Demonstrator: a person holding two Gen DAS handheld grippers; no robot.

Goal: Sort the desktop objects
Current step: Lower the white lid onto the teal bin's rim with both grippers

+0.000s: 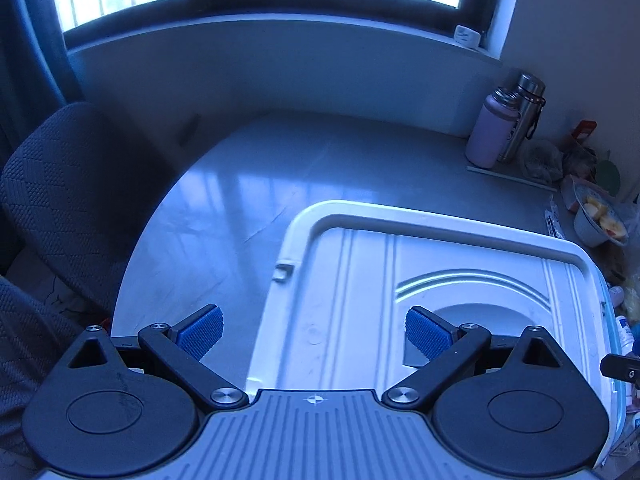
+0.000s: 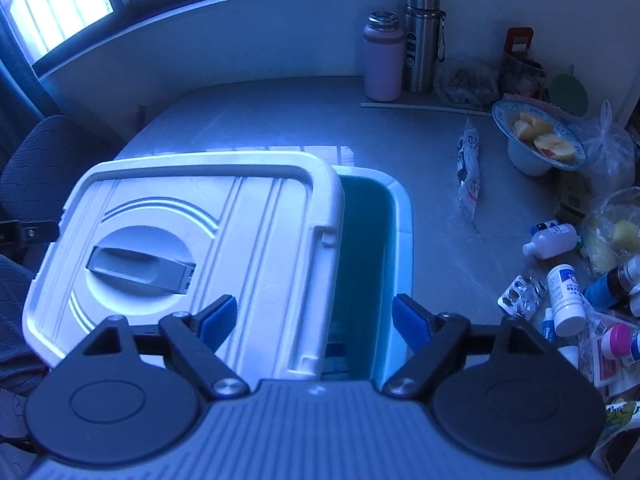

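White plastic, ribbed, with a raised rim: the lid [image 2: 192,240] lies askew across the pale blue storage box [image 2: 400,216] on the grey desk [image 2: 256,112], slid off toward the chair side so that a strip of the box's blue interior shows open along the lid's other edge. A grey handle [image 2: 140,266] sits in a round recess in the lid; its long axis runs roughly along the lid's length, tilted slightly across the view. The box's long sides run away toward the window wall.

The left tool [image 1: 314,332] hangs over the lid with its blue pads wide apart, holding nothing. The right tool [image 2: 314,320] stands well open too, one pad above the lid's edge and one above the box's rim, gripping neither.

Beyond the box from the chair, small white medicine bottles [image 2: 560,304] and blister packs [image 2: 520,292] lie scattered; farther back stands a bowl of cut fruit [image 2: 536,140].
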